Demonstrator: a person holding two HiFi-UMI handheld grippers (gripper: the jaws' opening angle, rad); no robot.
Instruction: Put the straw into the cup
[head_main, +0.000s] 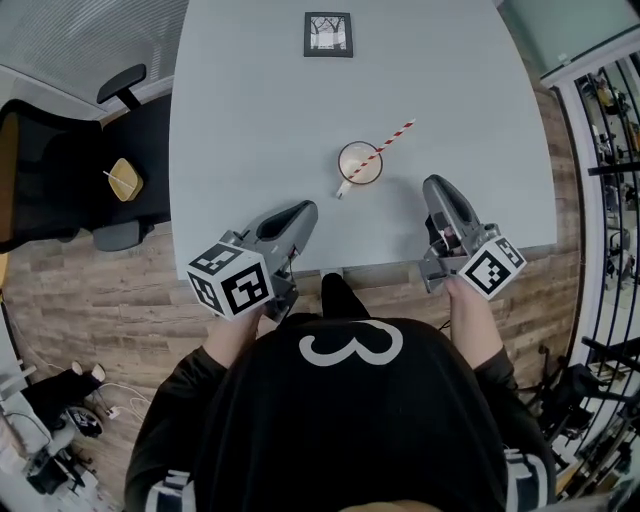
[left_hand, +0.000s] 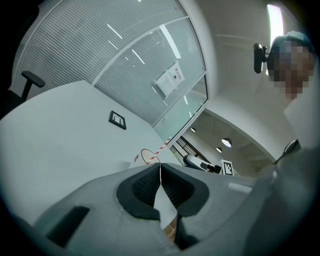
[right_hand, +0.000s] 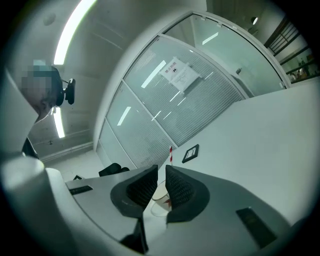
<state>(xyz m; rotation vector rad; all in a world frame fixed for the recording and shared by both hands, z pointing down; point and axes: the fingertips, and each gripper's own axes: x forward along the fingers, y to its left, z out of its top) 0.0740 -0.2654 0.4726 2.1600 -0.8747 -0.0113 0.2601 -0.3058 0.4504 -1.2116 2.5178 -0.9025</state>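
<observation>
A clear cup (head_main: 360, 163) stands on the grey table (head_main: 250, 100) near its front edge. A red-and-white striped straw (head_main: 385, 148) leans in it, its top pointing up and to the right. My left gripper (head_main: 305, 210) hovers at the table's front edge, left of the cup and apart from it, its jaws shut with nothing in them (left_hand: 160, 165). The cup (left_hand: 149, 156) and straw (left_hand: 162, 146) show just beyond its tips. My right gripper (head_main: 435, 185) sits right of the cup, its jaws a narrow gap apart and empty (right_hand: 161, 170). The straw (right_hand: 170, 154) rises behind them.
A small framed picture (head_main: 328, 34) lies at the table's far edge. A black office chair (head_main: 60, 170) stands left of the table over the wood floor. A metal rack (head_main: 610, 130) lines the right side. Glass walls with blinds stand beyond the table.
</observation>
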